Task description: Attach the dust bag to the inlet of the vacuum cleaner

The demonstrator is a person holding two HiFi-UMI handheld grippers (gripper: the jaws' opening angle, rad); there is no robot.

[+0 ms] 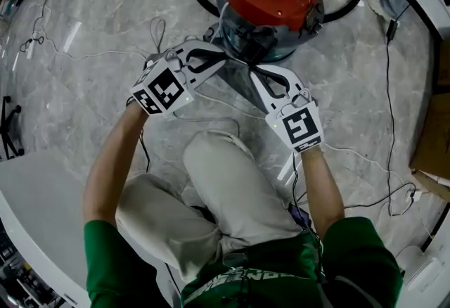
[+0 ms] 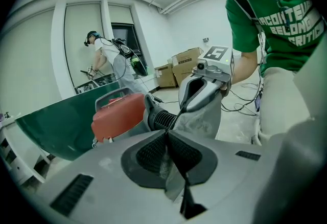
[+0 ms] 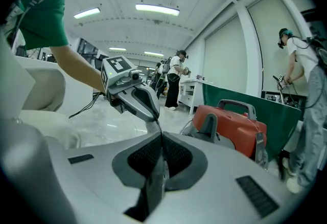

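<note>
The vacuum cleaner [image 1: 271, 1] has a red top and a grey tub and stands on the marble floor just beyond my hands. The grey dust bag [image 1: 240, 87] hangs stretched between both grippers, right in front of the tub. My left gripper [image 1: 219, 55] is shut on the bag's left edge, and the fabric shows pinched between its pads [image 2: 171, 166]. My right gripper [image 1: 254, 73] is shut on the right edge, with the cloth [image 3: 157, 169] nipped in its jaws. In the left gripper view the bag [image 2: 207, 115] droops under the right gripper [image 2: 180, 111], beside the ribbed hose [image 2: 161, 118]. The inlet is hidden.
A black hose [image 1: 204, 1] loops round behind the vacuum. Thin cables [image 1: 91, 55] trail over the floor on both sides. My knee [image 1: 225, 173] is close below the grippers. Cardboard boxes [image 2: 179, 67], a green panel [image 2: 56, 123] and other people [image 3: 176, 82] stand further off.
</note>
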